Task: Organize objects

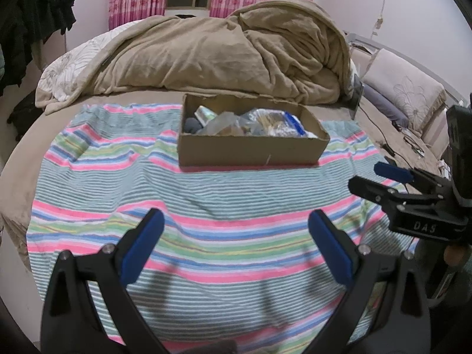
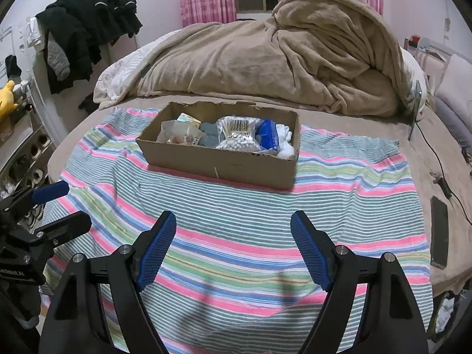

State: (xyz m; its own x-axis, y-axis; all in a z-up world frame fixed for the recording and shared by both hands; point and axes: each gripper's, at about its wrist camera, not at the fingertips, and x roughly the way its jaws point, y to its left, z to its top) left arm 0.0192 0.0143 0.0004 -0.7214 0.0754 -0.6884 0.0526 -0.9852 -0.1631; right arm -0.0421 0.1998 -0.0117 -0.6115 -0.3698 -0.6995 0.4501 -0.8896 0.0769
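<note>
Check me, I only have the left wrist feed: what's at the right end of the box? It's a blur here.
Observer: In the right wrist view, white fluffy balls fill the right end of the cardboard box, beside a blue packet.
Operator: And the clear bag in the middle?
Observer: The clear bag holds cotton swabs, barcode label on top.
Operator: Anything off the towel on the right?
Observer: A dark phone lies on the bedsheet, just past the striped towel.
Operator: Right gripper holding anything?
Observer: No, the right gripper is open with nothing between its fingers.
</note>
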